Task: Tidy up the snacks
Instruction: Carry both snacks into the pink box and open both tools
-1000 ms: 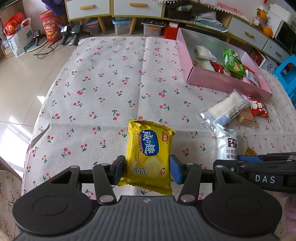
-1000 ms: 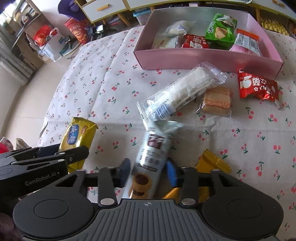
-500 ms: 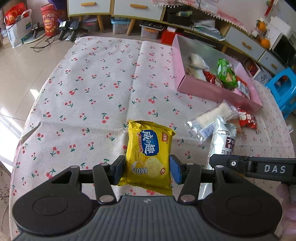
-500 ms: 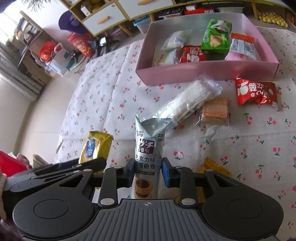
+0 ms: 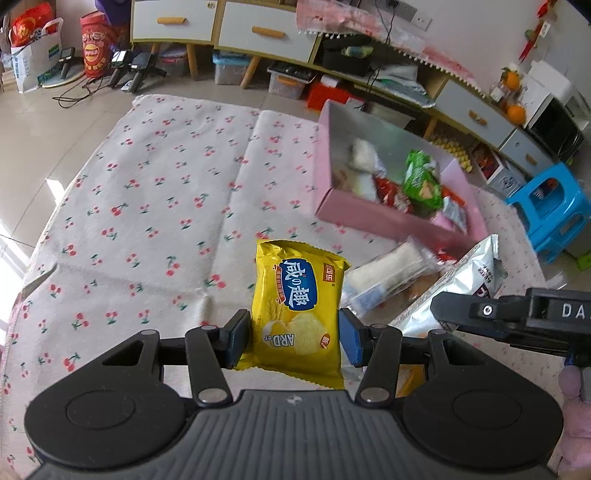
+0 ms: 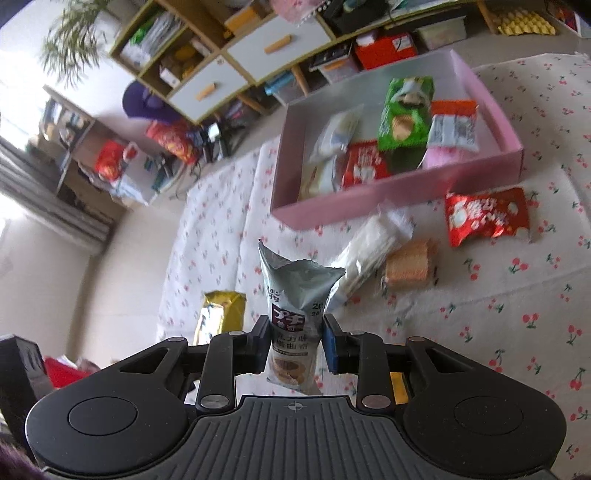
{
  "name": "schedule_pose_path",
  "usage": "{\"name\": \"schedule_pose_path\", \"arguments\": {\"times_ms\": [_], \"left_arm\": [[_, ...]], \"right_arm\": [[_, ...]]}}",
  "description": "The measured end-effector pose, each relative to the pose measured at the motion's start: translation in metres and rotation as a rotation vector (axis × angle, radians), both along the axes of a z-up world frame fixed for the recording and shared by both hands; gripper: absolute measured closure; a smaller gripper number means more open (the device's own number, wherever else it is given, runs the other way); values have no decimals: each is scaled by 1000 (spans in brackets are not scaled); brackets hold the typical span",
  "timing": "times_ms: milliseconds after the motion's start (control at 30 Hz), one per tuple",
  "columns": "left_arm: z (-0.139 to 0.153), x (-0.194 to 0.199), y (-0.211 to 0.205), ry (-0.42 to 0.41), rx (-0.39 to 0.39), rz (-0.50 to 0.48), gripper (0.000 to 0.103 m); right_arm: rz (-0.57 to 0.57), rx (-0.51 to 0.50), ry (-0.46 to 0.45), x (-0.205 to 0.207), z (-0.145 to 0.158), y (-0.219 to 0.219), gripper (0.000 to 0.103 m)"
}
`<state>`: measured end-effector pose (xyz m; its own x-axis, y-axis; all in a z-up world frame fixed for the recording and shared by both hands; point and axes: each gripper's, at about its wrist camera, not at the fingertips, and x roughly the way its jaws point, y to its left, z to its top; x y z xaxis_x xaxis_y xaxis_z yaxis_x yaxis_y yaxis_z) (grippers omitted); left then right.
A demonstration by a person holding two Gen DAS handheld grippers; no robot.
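My left gripper [image 5: 294, 338] is shut on a yellow snack packet [image 5: 297, 308], held clear of the cherry-print cloth [image 5: 155, 206]. The right gripper [image 6: 295, 345] is shut on a grey cookie pouch [image 6: 297, 314], also lifted; that pouch [image 5: 469, 280] shows at the right of the left wrist view under the right gripper's black body [image 5: 517, 319]. The yellow packet [image 6: 219, 314] appears at lower left of the right wrist view. A pink box [image 6: 369, 201] ahead holds several snacks, among them a green bag [image 6: 406, 110].
On the cloth before the box lie a clear white-cracker pack [image 6: 373, 243], a wafer pack [image 6: 410, 264] and a red packet [image 6: 487, 216]. A yellow item [image 6: 399, 387] sits under the right gripper. A blue stool [image 5: 550, 206] and low cabinets [image 5: 266, 33] stand beyond.
The right gripper closed on the grey pouch and raised it upright off the cloth. Both grippers rose with their packets, and the pink box now sits further ahead.
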<state>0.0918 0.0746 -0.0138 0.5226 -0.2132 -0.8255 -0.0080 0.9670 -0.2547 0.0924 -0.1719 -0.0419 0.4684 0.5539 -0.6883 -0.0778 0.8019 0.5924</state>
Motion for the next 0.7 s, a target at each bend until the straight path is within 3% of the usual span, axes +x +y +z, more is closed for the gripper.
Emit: {"name": "schedule_pose_path", "arguments": {"times_ms": [700], "left_arm": [[29,46,-38,-76,-185,15,55]], "right_arm": [[-238,136,-68,30,30,-98,74]]}}
